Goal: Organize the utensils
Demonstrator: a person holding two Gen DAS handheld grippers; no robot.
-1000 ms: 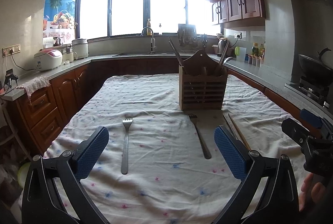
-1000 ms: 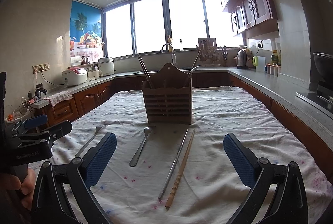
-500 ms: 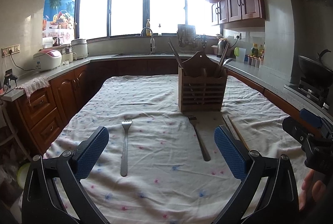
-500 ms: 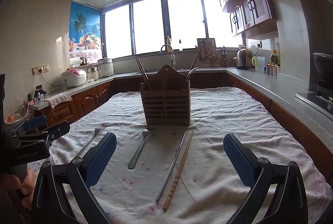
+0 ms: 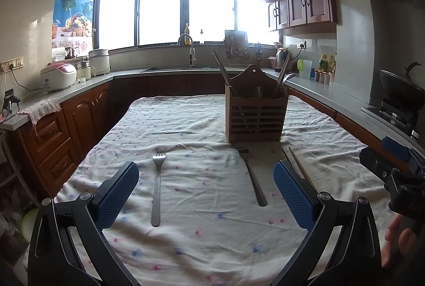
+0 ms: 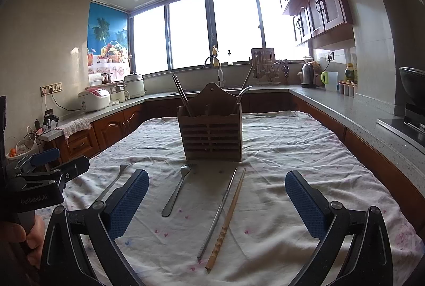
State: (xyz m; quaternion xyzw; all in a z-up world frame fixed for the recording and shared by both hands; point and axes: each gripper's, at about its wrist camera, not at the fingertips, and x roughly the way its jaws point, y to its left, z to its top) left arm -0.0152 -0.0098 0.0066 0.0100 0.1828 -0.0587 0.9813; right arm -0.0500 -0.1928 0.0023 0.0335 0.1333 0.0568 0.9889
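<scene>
I read "GenRobot.AI" on the left tongs [image 6: 39, 195] body. Both tongs, left [image 5: 205, 189] and right [image 6: 216, 195], gape wide, holding nothing. On the cloth-covered surface [image 5: 186, 121], two forks [image 5: 157, 187] [image 5: 251, 175] and two chopsticks [image 6: 225, 219] lie before the wooden holder [image 6: 211, 137], with open cloth around them.

Left gripper [image 5: 205, 195] and right gripper [image 6: 216, 202], fingers spread wide.
</scene>
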